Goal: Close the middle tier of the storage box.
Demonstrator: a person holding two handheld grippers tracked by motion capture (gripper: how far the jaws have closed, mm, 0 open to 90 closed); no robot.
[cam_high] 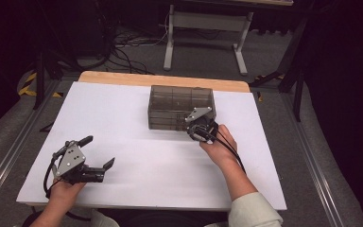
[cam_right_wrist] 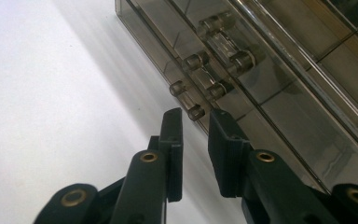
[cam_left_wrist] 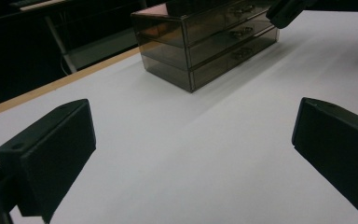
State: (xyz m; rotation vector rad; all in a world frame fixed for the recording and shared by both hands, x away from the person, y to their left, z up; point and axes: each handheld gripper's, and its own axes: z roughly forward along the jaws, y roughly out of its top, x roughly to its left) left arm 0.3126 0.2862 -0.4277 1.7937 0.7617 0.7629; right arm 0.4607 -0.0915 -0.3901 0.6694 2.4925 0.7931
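A smoky see-through drawer unit [cam_high: 182, 106] with three stacked drawers stands at the back middle of the white sheet; the left gripper view shows the drawer unit [cam_left_wrist: 205, 42] from farther off. My right gripper [cam_high: 196, 124] sits at its front right face. In the right gripper view the right gripper [cam_right_wrist: 196, 114] has a narrow gap between its jaws, empty, just short of the lowest clear handle [cam_right_wrist: 186, 100]. My left gripper [cam_high: 99, 151] rests near the front left, jaws wide apart, with bare sheet between them, as the left gripper [cam_left_wrist: 191, 130] shows in its own view.
The white sheet [cam_high: 137, 156] covers a wooden tabletop whose bare edge [cam_high: 160, 79] shows at the back. Beyond it stand a white table frame [cam_high: 203, 28] and loose cables [cam_high: 123, 47] on the floor. Metal rails run along both sides.
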